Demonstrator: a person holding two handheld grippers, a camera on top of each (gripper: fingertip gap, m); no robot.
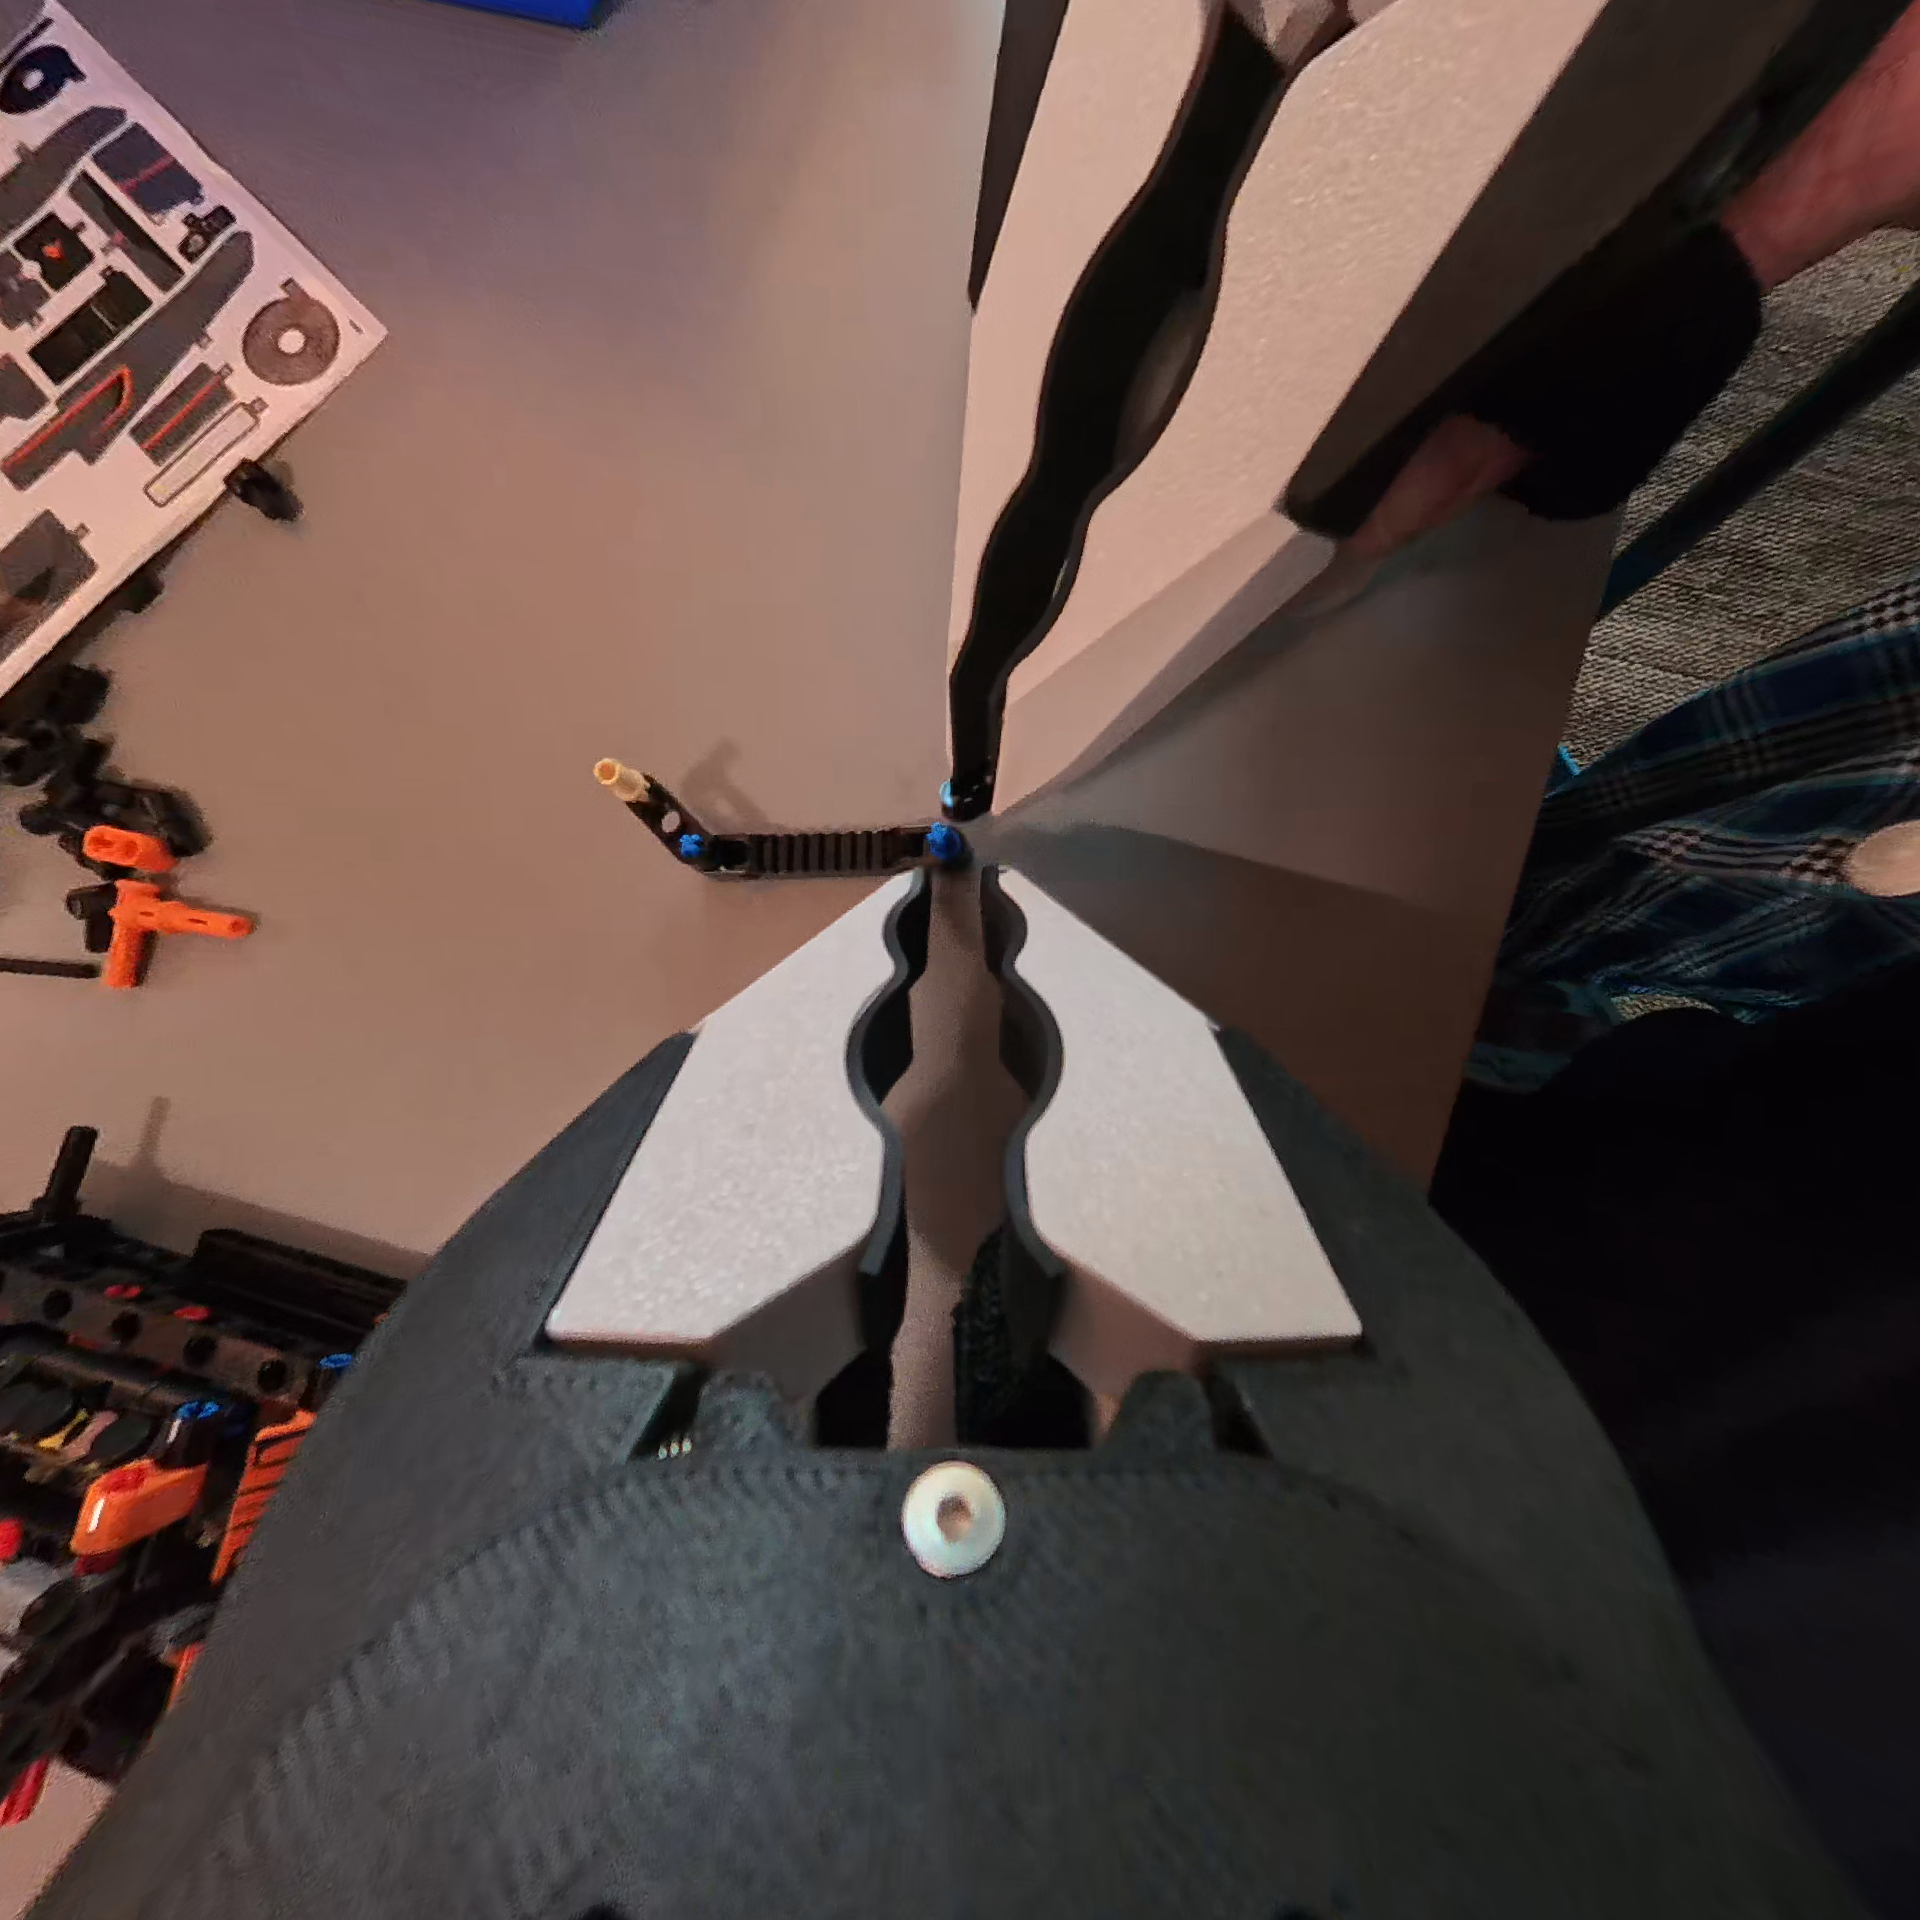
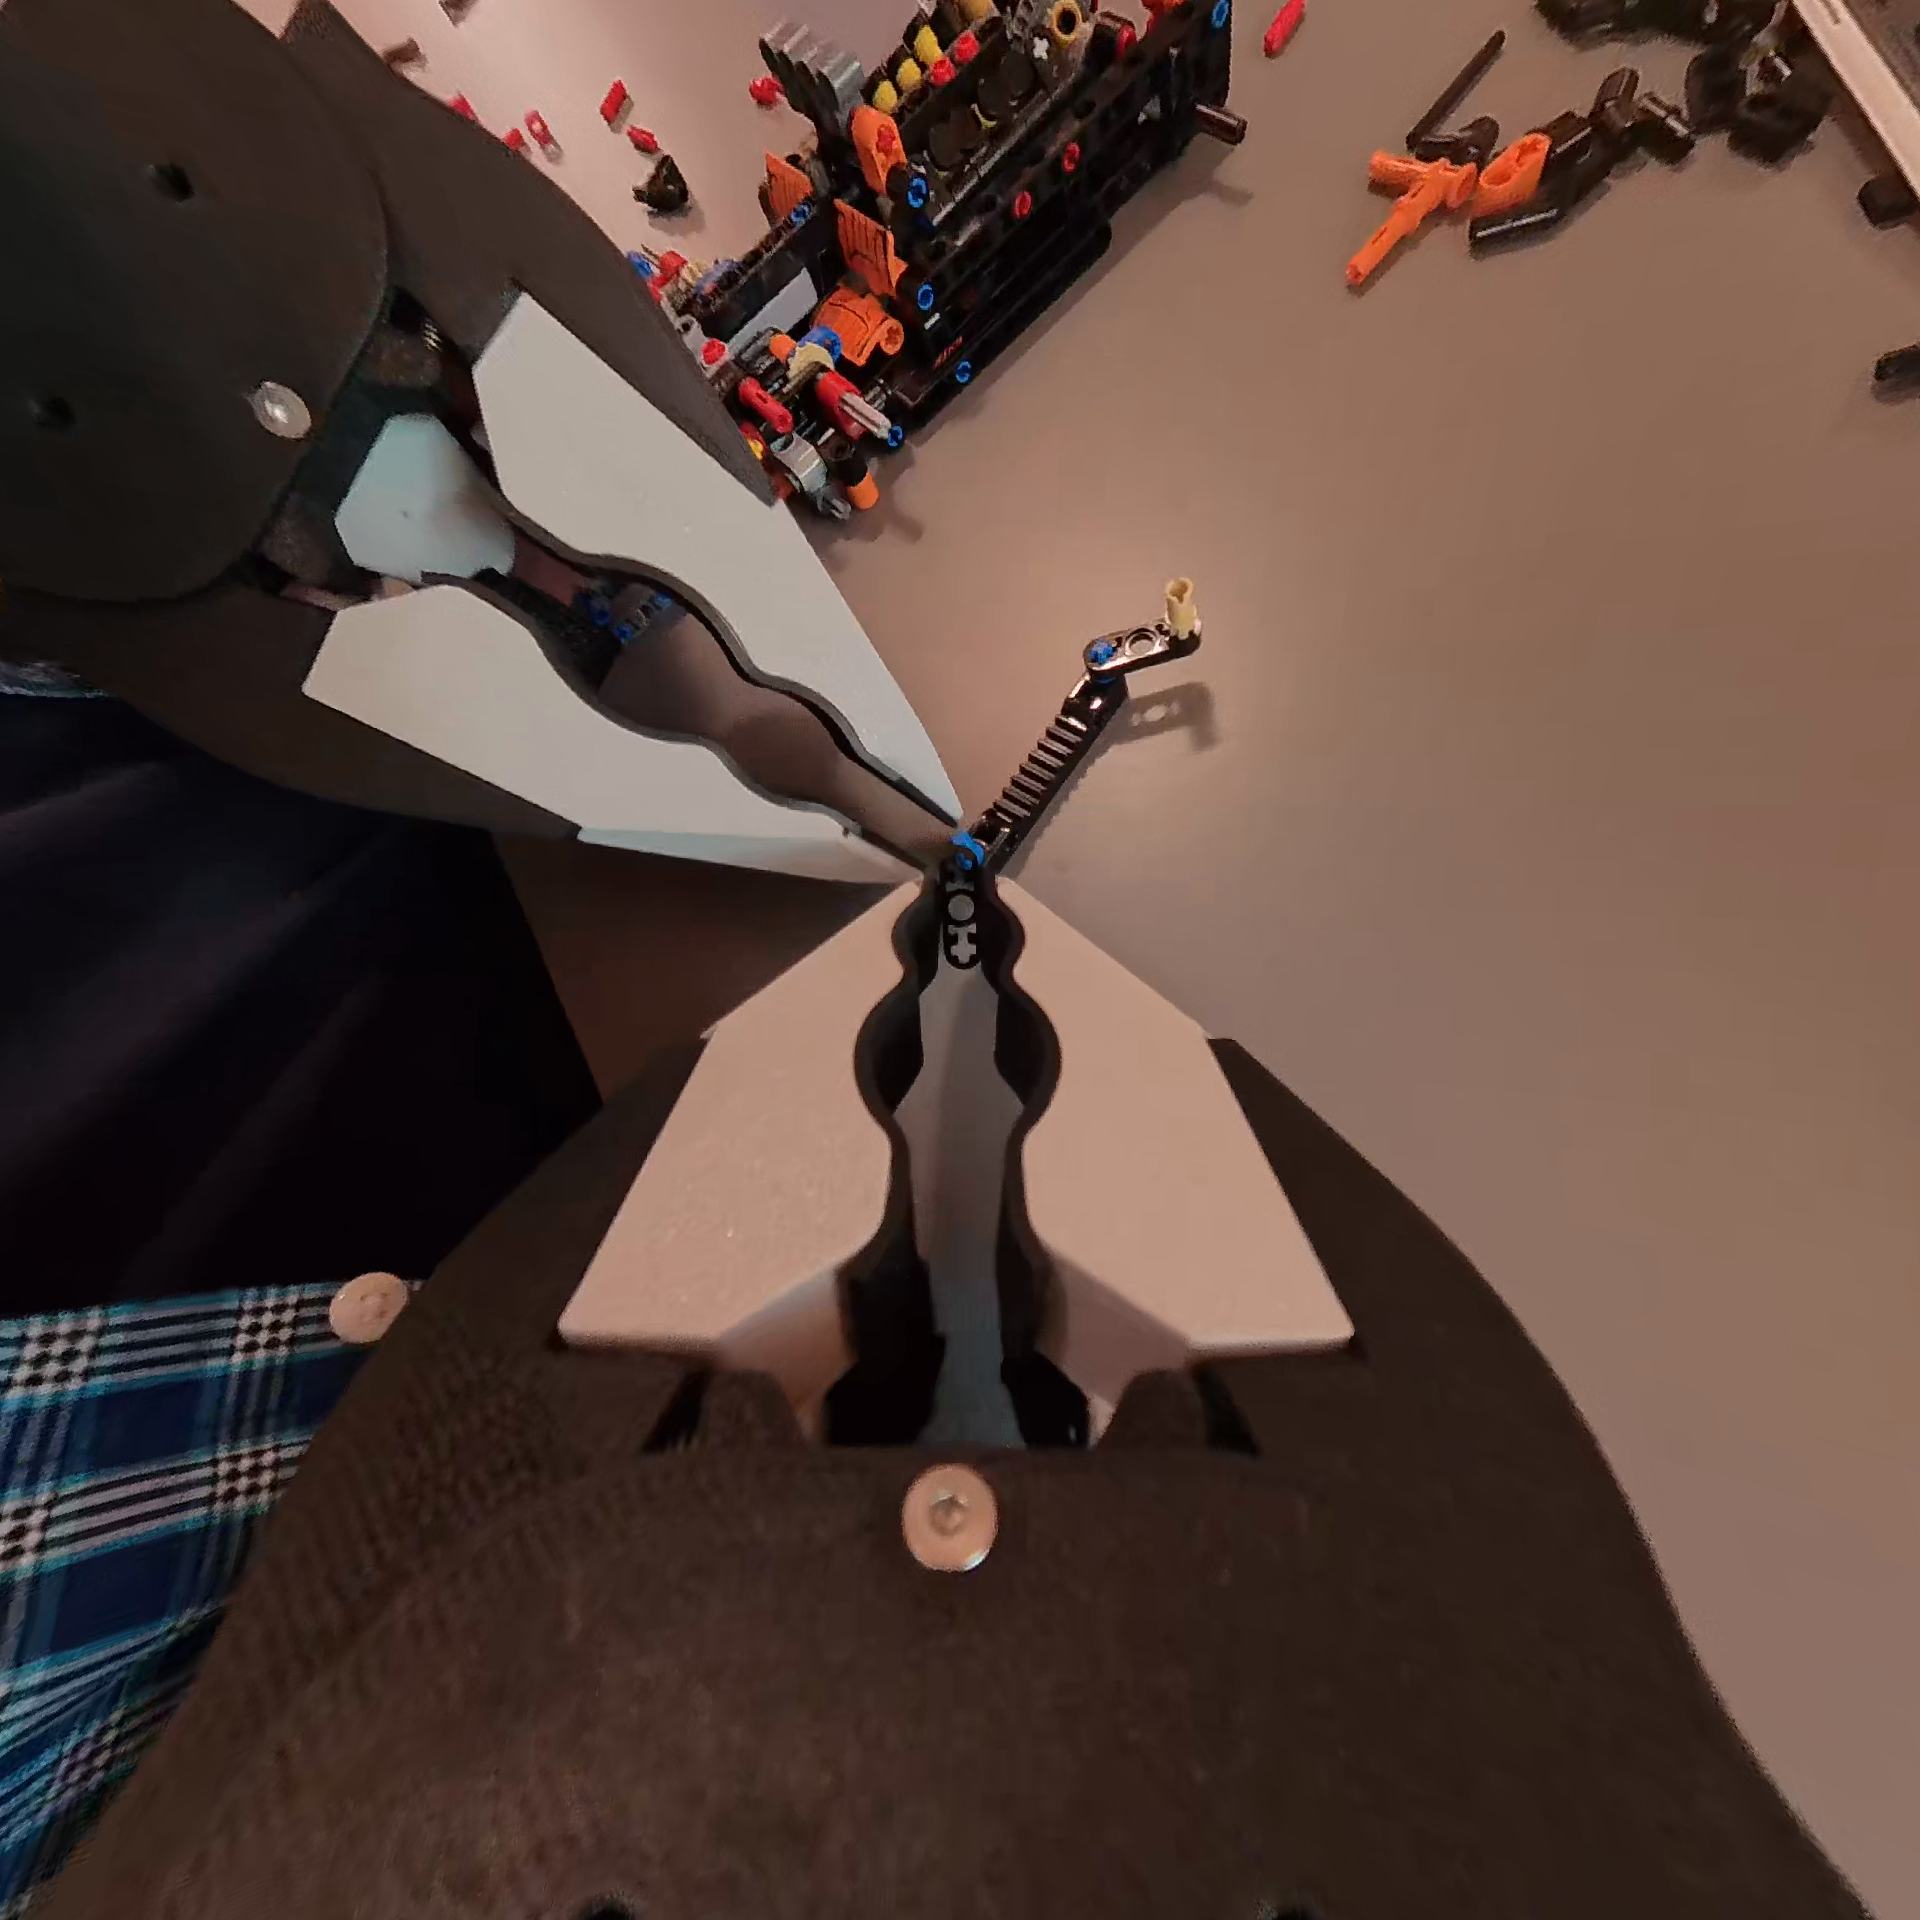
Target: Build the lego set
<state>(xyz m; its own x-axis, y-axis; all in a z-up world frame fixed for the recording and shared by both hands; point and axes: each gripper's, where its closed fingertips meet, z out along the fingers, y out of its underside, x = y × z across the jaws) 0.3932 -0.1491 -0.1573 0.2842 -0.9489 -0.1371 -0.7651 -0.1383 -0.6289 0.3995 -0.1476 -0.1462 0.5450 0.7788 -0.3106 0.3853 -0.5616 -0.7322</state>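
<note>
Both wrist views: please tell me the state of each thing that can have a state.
Left gripper: nearly shut, tips at the rack's blue pin.
Right gripper: shut on a short black beam.
Short black beam: held, at the rack's near end.
Rack: lifted off the table, angled link and tan pin at its far end.
Big model: partly built, standing on the table.
Sheet: lying flat.

left gripper (image 1: 951,883) — jaws near-closed | right gripper (image 2: 961,904) — jaws clamped, tips meeting

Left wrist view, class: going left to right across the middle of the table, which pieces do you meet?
Orange pieces → tan pin → black toothed rack → blue pin at the left gripper.
</note>
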